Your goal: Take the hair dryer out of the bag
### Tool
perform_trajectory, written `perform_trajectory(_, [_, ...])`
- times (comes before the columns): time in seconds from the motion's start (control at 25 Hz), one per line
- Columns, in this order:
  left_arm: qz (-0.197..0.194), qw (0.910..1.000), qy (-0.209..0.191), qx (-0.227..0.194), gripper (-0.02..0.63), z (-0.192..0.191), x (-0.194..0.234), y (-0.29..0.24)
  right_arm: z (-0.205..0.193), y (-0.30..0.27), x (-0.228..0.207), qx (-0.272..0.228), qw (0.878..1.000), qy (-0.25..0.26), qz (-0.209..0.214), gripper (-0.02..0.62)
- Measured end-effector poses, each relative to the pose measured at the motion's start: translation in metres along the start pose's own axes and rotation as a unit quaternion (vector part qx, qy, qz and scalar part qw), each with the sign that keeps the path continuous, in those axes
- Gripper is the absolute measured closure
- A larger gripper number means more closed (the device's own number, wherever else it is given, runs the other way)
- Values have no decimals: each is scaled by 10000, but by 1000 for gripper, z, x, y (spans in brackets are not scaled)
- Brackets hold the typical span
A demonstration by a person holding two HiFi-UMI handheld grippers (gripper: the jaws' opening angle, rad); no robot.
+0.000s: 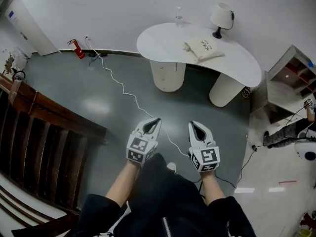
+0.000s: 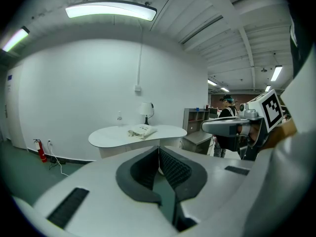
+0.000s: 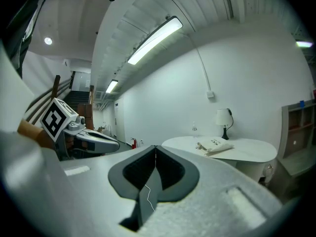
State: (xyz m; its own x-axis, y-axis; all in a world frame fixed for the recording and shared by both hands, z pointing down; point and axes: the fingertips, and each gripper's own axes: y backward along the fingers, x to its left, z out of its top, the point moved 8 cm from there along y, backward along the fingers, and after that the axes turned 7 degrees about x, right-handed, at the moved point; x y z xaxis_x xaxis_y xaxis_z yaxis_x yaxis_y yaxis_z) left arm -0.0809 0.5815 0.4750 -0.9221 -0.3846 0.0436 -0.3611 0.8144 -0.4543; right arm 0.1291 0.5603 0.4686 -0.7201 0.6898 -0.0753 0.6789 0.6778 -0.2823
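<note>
Person stands on the grey floor [image 1: 98, 83], well back from the white table [image 1: 158, 41], both forearms out in front. Left gripper [image 1: 156, 121] and right gripper [image 1: 193, 124] are side by side, apart from each other, both pointing twd the table and tipped a bit down. Both are clenched tight: in each gripper's own view the pads meet tip to tip w/ nothing btwn them.

Cloth bag [image 1: 203, 48] lies flat on the tabletop, toward the back, dark print facing up. Nothing's touching it and it's well apart from both grippers. Hair dryer itself can't be seen in any view, so can't tell if it's in there.

Lamp [image 1: 222, 16] stands just behind the bag on the right, and a clear bottle [image 1: 178, 16] is at the table's back edge on the left. Red fire extinguisher [image 1: 77, 48] sits by the wall, far left. White cable [image 1: 123, 85] snakes from the wall across the floor twd the person's feet. Wooden railing [image 1: 49, 127] runs along the person's left. On the right there's a shelf unit [image 1: 289, 75], w/ another person [image 1: 289, 132] near it.
</note>
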Motion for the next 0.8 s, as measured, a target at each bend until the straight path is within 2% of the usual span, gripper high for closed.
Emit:
perform_trajectory(0.44, [-124,9999,45,-50,594,18,24,-47,8,-37,-32,116,9999,-27,-109,589])
perform_trajectory(0.8, [-332,9994,111,47,594,32,73,-94,24,-93,-51,245,9994,-61,-253,589])
